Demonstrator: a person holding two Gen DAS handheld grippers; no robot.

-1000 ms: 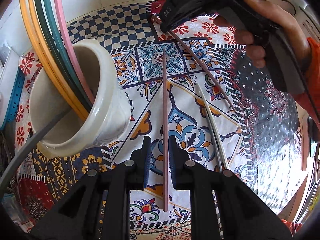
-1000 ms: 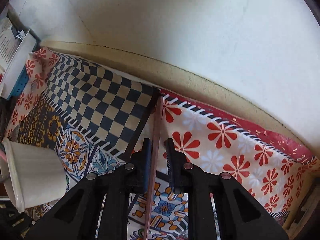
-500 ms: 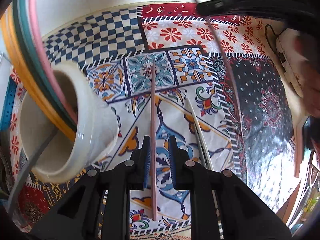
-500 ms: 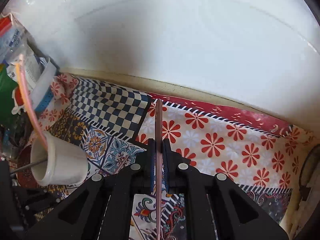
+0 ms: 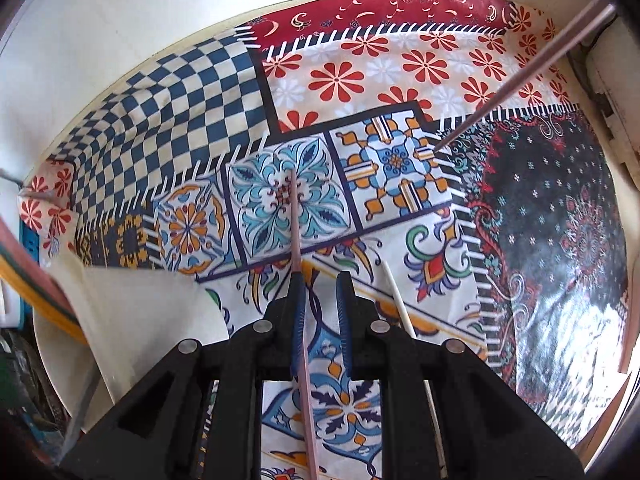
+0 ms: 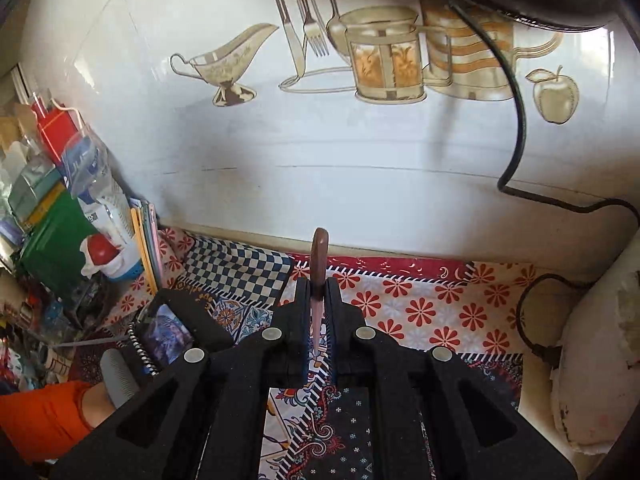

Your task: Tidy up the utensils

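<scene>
A: Left wrist view first. The left gripper point(image 5: 320, 292) points down at the patterned tablecloth point(image 5: 400, 60), jaws a narrow gap apart. A pink chopstick point(image 5: 295, 216) runs lengthwise along the inner face of the left finger; the right finger stands clear of it, so no squeeze that I can see.

B: And beside it?

A: A white chopstick point(image 5: 394, 296) lies just right of the fingers, partly under them. On the near left sits the white ceramic holder point(image 5: 132, 320), with coloured sticks point(image 5: 32, 276) leaning out of it. At far right a brown chopstick point(image 5: 532, 68) slants in from the top corner, tip low over the cloth.

B: Over to the right wrist view.

A: The right gripper point(image 6: 319, 292) is clamped tight on that brown chopstick point(image 6: 319, 256), its rounded end poking up past the fingertips against the tiled wall point(image 6: 320, 160). At near left, an orange sleeve point(image 6: 40, 416), with the body of the other gripper beside it. A black cable point(image 6: 520, 120) hangs on the right.
</scene>
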